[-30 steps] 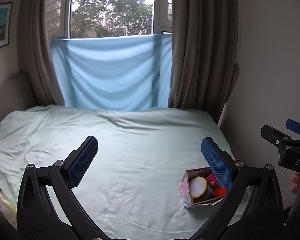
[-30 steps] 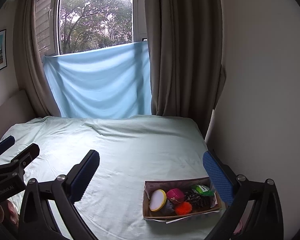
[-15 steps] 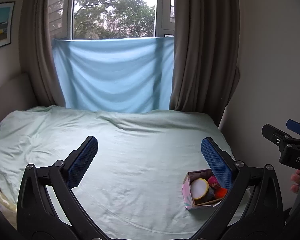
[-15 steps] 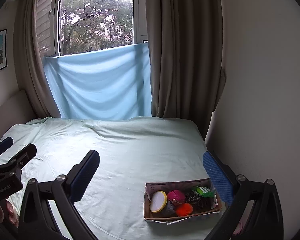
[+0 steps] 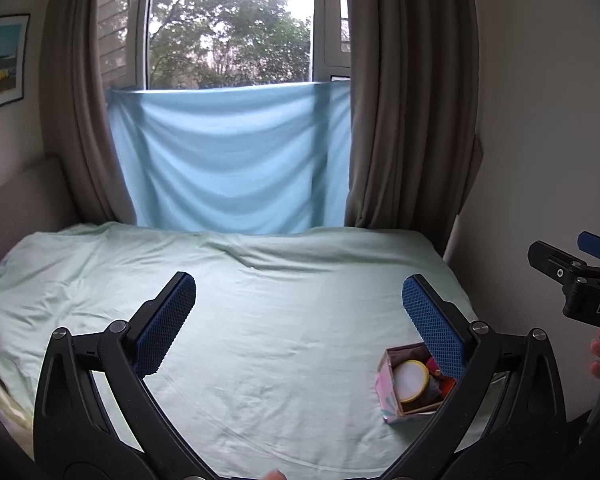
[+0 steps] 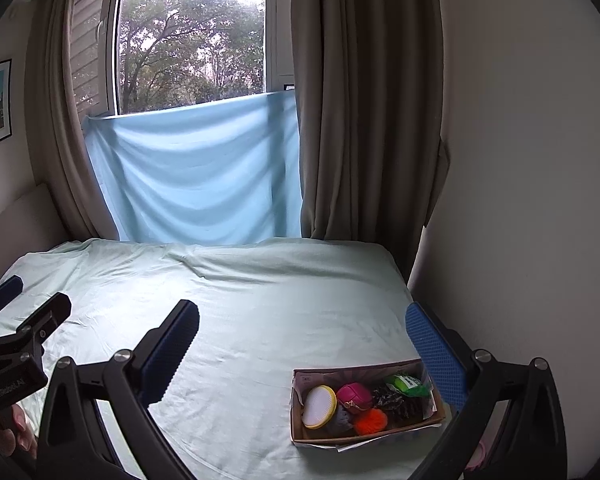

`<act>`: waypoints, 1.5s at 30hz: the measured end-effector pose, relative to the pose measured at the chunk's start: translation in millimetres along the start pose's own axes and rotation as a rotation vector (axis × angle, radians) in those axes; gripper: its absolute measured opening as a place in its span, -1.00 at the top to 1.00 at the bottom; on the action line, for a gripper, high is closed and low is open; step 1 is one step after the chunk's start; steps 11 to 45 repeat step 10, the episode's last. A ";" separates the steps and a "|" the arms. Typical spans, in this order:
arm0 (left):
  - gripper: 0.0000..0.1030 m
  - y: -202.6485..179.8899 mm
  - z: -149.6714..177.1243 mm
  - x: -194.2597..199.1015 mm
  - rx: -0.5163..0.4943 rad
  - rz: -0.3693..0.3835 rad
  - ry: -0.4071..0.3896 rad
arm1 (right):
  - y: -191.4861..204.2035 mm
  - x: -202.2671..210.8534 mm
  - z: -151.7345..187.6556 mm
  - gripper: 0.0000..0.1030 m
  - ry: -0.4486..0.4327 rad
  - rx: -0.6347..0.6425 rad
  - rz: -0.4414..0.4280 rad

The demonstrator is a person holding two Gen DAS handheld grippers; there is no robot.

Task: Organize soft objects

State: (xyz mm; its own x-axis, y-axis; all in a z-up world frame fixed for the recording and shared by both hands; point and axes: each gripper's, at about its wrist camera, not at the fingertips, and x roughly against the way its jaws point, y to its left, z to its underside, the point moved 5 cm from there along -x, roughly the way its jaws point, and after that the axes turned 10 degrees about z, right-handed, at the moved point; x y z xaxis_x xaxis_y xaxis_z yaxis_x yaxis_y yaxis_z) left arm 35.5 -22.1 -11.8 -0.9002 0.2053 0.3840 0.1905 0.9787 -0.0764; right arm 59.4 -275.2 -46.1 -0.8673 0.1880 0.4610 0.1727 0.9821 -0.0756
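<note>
A small cardboard box (image 6: 300, 436) sits on the bed near its right front corner; it also shows in the left wrist view (image 5: 387, 396). In it lie a round white pad with a yellow rim (image 6: 319, 407), a pink ball (image 6: 353, 397), an orange pom-pom (image 6: 371, 421), a dark bundle (image 6: 397, 402) and a green item (image 6: 407, 385). My left gripper (image 5: 298, 320) is open and empty, above the bed left of the box. My right gripper (image 6: 301, 350) is open and empty, above and behind the box.
The bed wears a pale green sheet (image 6: 240, 300). A blue cloth (image 6: 196, 176) hangs over the window between brown curtains (image 6: 359, 120). A white wall (image 6: 519, 200) runs along the bed's right side. A beige headboard (image 5: 16, 196) is at the left.
Both views have tilted upward a little, so the box sits lower in each frame. Both grippers stay open and empty.
</note>
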 end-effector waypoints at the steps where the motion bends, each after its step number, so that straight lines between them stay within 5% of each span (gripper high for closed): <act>1: -1.00 0.2 -1.1 0.1 -0.004 -0.008 -0.009 | 0.0 -0.2 0.1 -0.99 0.000 0.000 0.001; 45: -1.00 12.9 -2.4 -14.1 -0.022 -0.022 -0.001 | 11.2 -10.6 -0.3 -0.99 0.017 0.001 0.004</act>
